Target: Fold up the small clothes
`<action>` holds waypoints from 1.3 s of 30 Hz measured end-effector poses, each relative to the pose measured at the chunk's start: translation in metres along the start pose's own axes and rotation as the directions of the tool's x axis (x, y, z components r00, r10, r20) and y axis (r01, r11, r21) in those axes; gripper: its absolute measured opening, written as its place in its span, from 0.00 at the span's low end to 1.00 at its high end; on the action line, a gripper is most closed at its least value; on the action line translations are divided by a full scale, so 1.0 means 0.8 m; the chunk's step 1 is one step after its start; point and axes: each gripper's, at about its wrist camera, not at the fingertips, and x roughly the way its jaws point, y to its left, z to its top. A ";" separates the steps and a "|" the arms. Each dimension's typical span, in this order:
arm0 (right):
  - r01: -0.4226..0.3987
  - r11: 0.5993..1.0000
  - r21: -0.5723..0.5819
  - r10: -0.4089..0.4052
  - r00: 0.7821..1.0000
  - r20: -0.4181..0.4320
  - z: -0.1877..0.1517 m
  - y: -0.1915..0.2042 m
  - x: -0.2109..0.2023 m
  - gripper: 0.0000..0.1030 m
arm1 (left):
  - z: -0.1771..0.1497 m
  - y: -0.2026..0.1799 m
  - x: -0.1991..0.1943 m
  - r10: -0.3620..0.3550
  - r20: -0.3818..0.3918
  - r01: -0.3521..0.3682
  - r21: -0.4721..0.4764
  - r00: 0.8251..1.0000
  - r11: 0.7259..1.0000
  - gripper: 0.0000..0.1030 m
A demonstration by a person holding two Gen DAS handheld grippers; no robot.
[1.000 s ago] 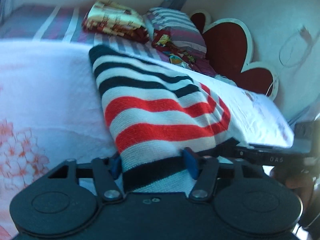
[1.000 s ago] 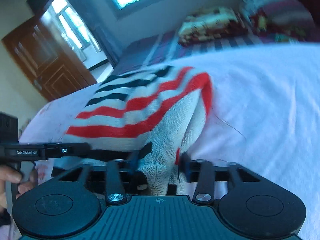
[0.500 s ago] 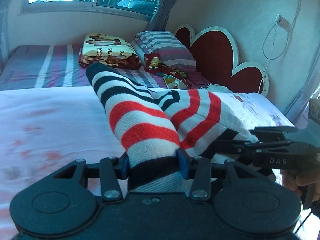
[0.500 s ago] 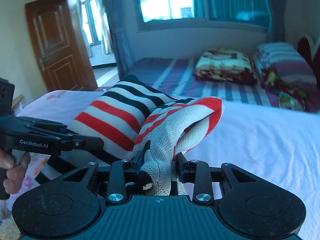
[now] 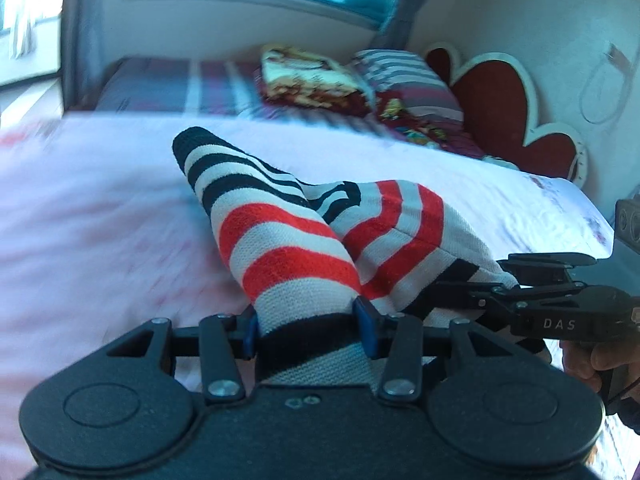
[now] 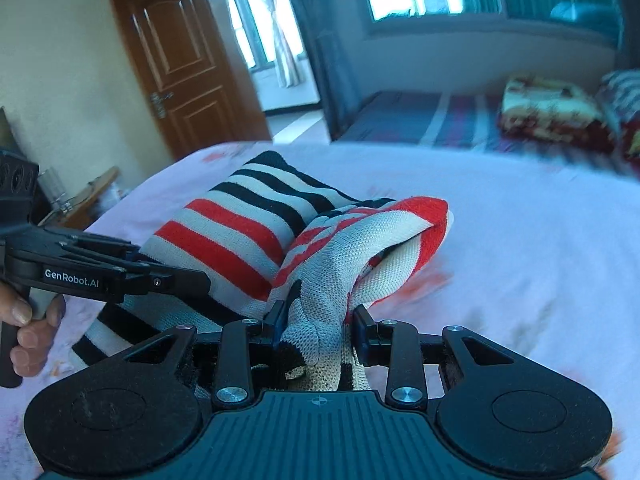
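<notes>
Striped knit garment (image 5: 304, 248) was lifted off the pink bedspread (image 5: 92, 216) at its near edge, its far end resting on the bed. I had my left gripper (image 5: 306, 330) clamped on the black-banded hem and my right gripper (image 6: 318, 326) pinching a bunched corner beside it — two holds, so the edge would travel evenly. I judged that I was carrying the hem forward to fold it over — sagging between the grips was the risk.
</notes>
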 end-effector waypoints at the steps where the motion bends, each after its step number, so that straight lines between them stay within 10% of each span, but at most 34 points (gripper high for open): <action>1: 0.001 1.000 0.009 -0.001 1.000 -0.010 -0.006 0.003 0.009 0.32 | -0.007 0.008 0.003 0.000 -0.009 0.000 -0.019 1.000 1.000 0.44; 7: -0.027 0.978 0.206 0.034 0.999 -0.031 -0.037 -0.060 0.040 0.33 | -0.039 0.052 0.025 -0.057 0.049 0.066 -0.193 0.997 0.979 0.67; 15: -0.008 0.967 0.254 0.008 1.000 -0.001 -0.018 -0.087 0.001 0.55 | -0.043 0.070 -0.015 -0.017 0.090 0.035 -0.198 0.996 0.980 0.67; 18: 0.019 0.978 0.206 -0.035 0.997 0.072 -0.002 -0.074 -0.027 0.05 | -0.033 0.072 -0.049 0.064 0.186 -0.033 -0.165 0.980 0.986 0.64; 19: 0.024 0.983 0.184 -0.040 0.996 0.082 0.006 -0.069 -0.027 0.03 | -0.025 0.070 -0.051 0.042 0.200 -0.011 -0.154 0.979 0.988 0.63; 23: 0.044 0.998 0.037 -0.047 0.997 0.066 0.036 -0.034 0.011 0.03 | 0.007 0.033 -0.014 0.006 0.131 -0.006 0.001 0.991 1.000 0.39; 28: 0.149 0.986 -0.077 -0.154 0.986 -0.065 0.029 -0.033 0.086 0.03 | 0.005 0.017 0.049 0.073 0.058 -0.076 0.046 0.996 0.996 0.41; 39: 0.152 0.984 -0.098 -0.150 0.988 0.024 0.017 -0.014 -0.007 0.03 | -0.008 0.003 -0.007 0.064 0.094 -0.073 0.101 0.993 0.992 0.39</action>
